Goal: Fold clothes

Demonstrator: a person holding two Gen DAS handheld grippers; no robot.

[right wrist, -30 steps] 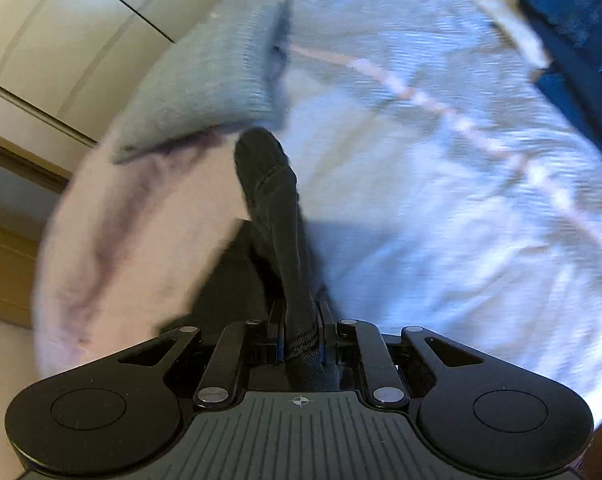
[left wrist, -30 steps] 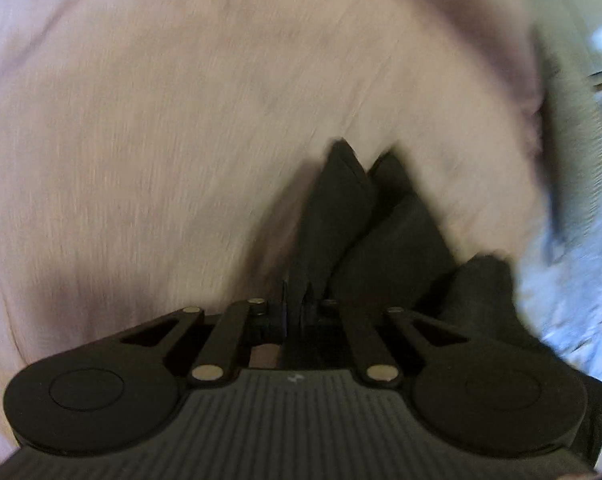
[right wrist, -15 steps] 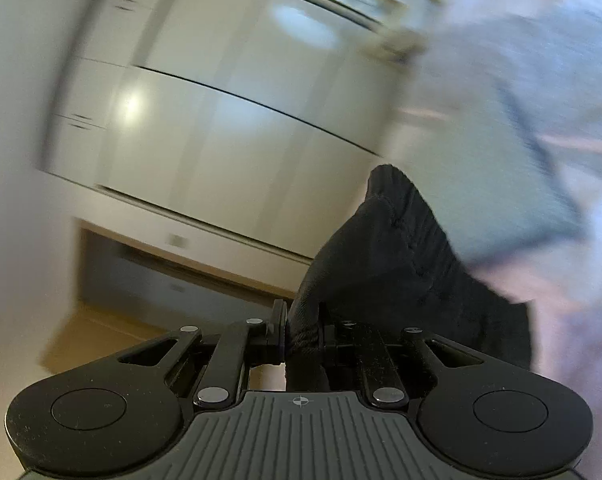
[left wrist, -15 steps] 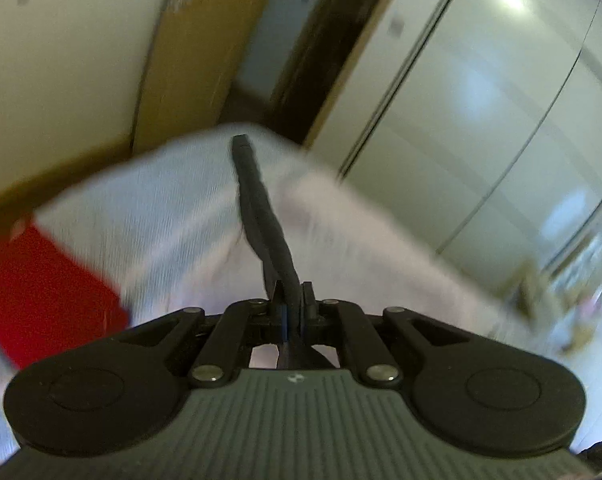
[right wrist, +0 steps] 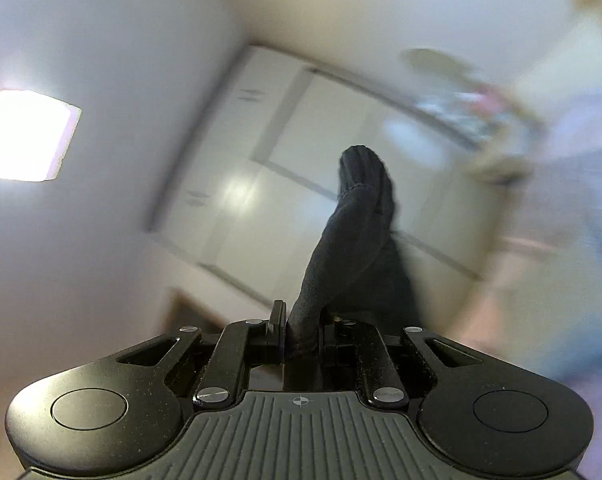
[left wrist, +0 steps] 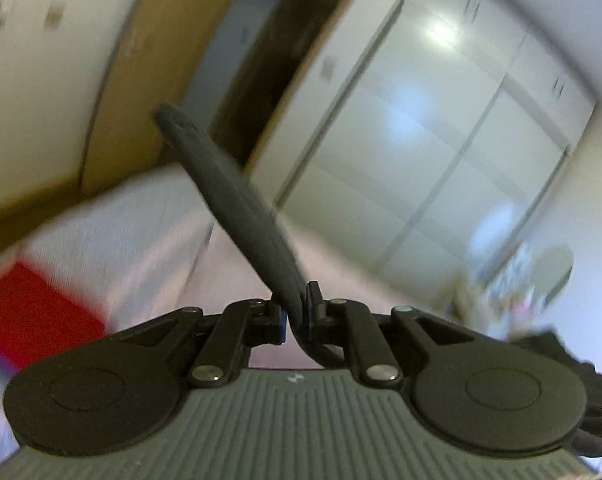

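Note:
A black garment is held by both grippers and lifted off the bed. In the left wrist view my left gripper (left wrist: 295, 312) is shut on a rolled black edge of the garment (left wrist: 229, 192), which sticks up and to the left; more black cloth hangs at the lower right. In the right wrist view my right gripper (right wrist: 301, 332) is shut on another black fold of the garment (right wrist: 353, 232), which rises in front of the camera and drops behind the fingers. Both views are blurred by motion.
The bed (left wrist: 141, 220), with a pale pink and white cover, lies below at the left, and a red item (left wrist: 29, 312) rests on it. White wardrobe doors (left wrist: 441, 140) and a dark doorway (left wrist: 269, 64) stand beyond. A ceiling light (right wrist: 25, 136) shows at the left.
Both grippers have swung upward with the black garment, from facing the bed a second ago to facing the wardrobe and ceiling. Their grip on the cloth has stayed shut.

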